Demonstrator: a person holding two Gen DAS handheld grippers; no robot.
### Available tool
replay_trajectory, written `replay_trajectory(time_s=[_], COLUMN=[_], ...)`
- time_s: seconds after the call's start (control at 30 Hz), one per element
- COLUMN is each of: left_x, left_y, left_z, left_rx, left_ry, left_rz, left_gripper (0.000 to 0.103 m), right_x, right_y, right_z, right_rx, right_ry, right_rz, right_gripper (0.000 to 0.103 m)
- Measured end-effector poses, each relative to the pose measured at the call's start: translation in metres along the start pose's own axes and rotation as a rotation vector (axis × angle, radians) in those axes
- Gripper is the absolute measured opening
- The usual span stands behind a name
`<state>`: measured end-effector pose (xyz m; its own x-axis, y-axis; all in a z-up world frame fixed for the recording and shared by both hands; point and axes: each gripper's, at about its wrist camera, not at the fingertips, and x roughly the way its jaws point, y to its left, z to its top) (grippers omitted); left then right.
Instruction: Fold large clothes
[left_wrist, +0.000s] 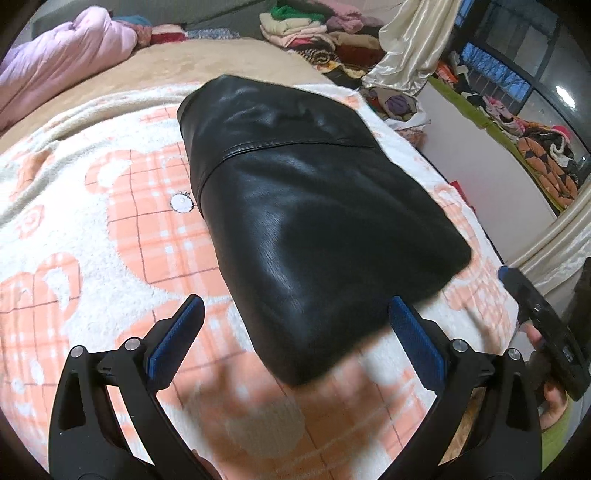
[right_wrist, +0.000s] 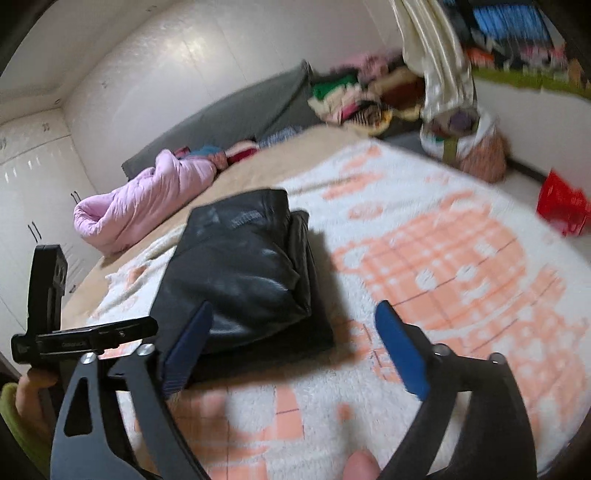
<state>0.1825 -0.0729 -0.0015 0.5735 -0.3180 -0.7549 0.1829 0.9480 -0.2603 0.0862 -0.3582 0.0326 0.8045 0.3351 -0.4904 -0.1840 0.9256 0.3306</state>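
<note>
Soft, even indoor light, with pale sheen streaking the black leather jacket (left_wrist: 295, 221). Both fisheye views bend hard toward dark rims. The right wrist view smears from 12 to 4 o'clock, blurring the blanket (right_wrist: 461, 258).

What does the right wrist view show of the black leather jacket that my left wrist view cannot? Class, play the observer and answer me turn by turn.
Observer: In the right wrist view, the folded black leather jacket shows stacked layers at its right edge, a puffy upper fold over a flatter layer beneath.
Operator: Where is the right tool?
Observer: The right tool is open, empty, and its left finger overlaps the jacket's near edge.
Operator: Anything off the bed?
Observer: A red bag-like object sits on the floor beyond the peach-and-white checked fleece blanket.
Operator: And behind the bed?
Observer: White wardrobe doors with dark handles stand on the left.
</note>
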Motion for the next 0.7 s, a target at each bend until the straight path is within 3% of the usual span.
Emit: replay_trajectory(time_s=[0.2,0.7], left_x=[-0.029,-0.071], left_y=[-0.010,-0.015], left_z=[-0.023,-0.092], left_rx=[0.020,-0.018], left_ry=[-0.071,-0.141], left_rz=[0.001,0.052], left_gripper=[0.093,0.094], right_x=[-0.031,-0.063], right_y=[0.018,0.043], right_z=[-0.017,-0.072], right_rx=[-0.090,-0.243], right_ry=[-0.022,0.058], right_rz=[-0.017,-0.080], right_gripper=[0.098,0.099])
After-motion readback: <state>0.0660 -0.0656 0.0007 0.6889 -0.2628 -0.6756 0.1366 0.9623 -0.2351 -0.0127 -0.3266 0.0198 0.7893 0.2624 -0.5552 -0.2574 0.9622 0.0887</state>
